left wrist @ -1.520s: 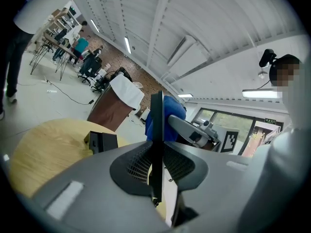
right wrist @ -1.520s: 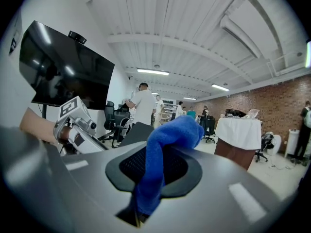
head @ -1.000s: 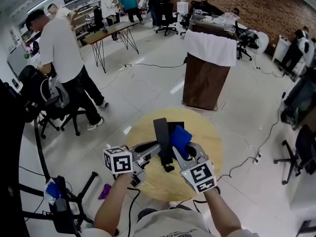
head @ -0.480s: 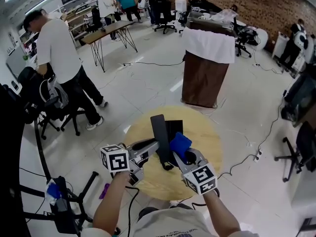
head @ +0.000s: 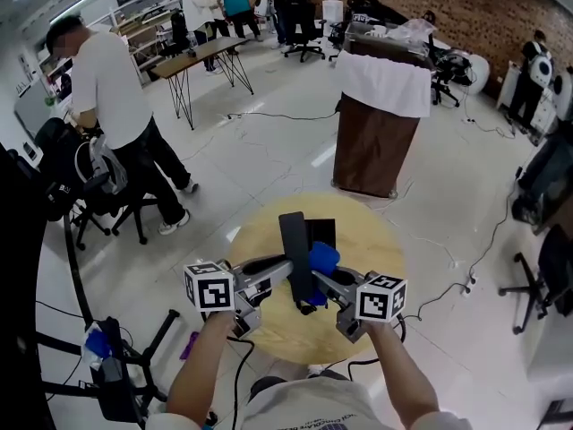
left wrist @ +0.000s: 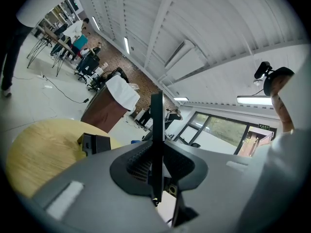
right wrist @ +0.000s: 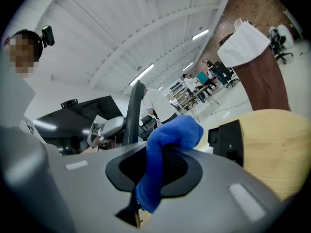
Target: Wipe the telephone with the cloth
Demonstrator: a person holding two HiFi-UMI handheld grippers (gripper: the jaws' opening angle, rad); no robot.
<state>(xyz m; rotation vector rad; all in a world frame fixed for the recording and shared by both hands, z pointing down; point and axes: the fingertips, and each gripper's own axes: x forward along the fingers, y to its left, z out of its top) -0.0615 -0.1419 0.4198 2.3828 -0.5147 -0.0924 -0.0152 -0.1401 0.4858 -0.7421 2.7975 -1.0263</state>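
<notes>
Gripping black handset (head: 292, 240) edge-on in left gripper (head: 288, 273), with jaws drawn narrow and pressed on its thin sides. Holding it out over round wooden table (head: 376, 249), long end pointing away, crossing black base (head: 322, 231) resting on the tabletop. Pinching blue cloth (head: 323, 258) in right gripper (head: 325, 281), with jaws closed on the lower fold and the bunched end bulging out past the tips. Holding cloth just beside handset's right face, about midway along; touching or not, impossible to tell. Both grippers close together at the table's near edge, marker cubes turned toward the head camera. Behind, on pale floor (head: 269, 150): brown stand (head: 372, 159) draped in white, person (head: 107, 88) in white shirt beside a dark chair (head: 98, 195), more people at desks before a brick wall (head: 466, 7).
</notes>
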